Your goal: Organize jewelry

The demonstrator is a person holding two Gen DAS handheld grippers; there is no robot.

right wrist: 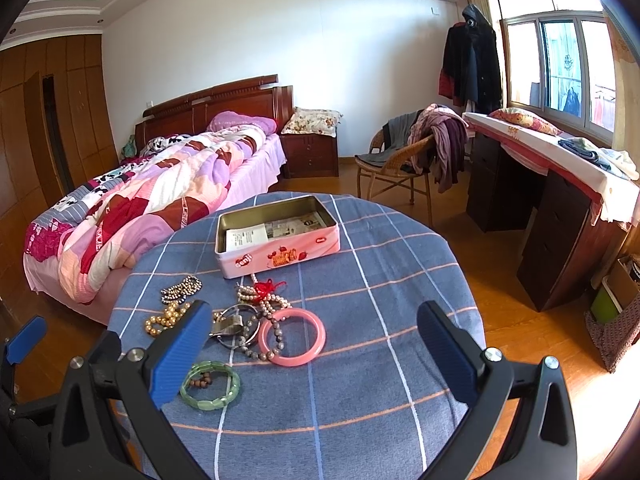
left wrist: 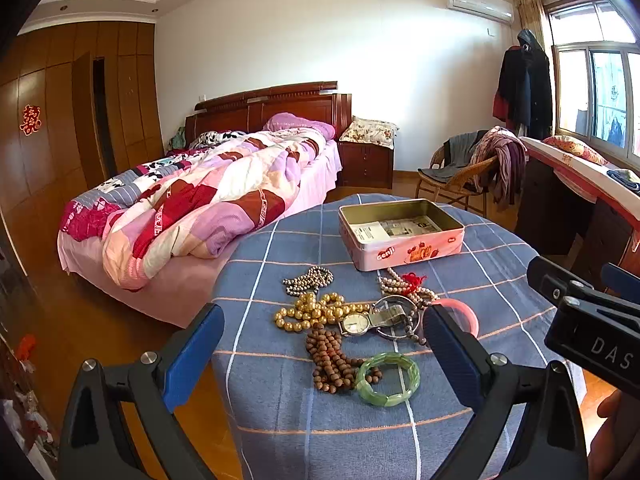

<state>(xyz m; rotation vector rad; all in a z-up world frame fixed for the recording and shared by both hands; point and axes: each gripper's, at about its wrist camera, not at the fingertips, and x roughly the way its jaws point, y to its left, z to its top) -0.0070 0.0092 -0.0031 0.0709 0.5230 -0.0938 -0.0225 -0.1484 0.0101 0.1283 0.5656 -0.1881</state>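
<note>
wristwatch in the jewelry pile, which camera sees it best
The left wrist view: the wristwatch shows its face and metal band unobstructed. In the right wrist view a blue fingertip hides the face, leaving only the band.

My worktop (right wrist: 360,360) wears blue cloth checked in white and orange lines; the tin (right wrist: 280,254) is pink, one bangle (right wrist: 292,337) pink, another (right wrist: 210,385) green, beads (left wrist: 316,312) gold.

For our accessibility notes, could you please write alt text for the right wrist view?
The open right gripper hovers over a blue plaid table holding a pink bangle, a green bangle, bead strands and an open pink tin. A bedroom lies behind.
</note>
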